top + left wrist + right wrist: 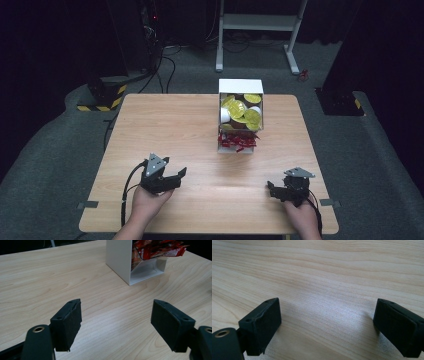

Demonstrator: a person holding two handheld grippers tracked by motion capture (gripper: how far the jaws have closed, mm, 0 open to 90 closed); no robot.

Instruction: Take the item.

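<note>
Now two grippers sit low over the near half of one wooden table [165,120], each in a hand. The left gripper [176,176] is at the near left, its jaws spread wide with nothing between them; in the left gripper view the two black pads [67,323] stand well apart over bare wood, pointed toward the box. The right gripper [272,189] is at the near right, close to the table's front edge, jaws likewise wide and empty; its own view looks down on plain wood grain between the two pads [262,323].

One white box [240,86] stands at the far middle of the table, well apart from both grippers. Its upper part holds a heap of round capsules with yellow-green lids [239,111]; about six lids can be counted, though some overlap and the exact number is hard to tell. Its lower tray holds a cluster of red packets [237,141], too tangled to count.
</note>
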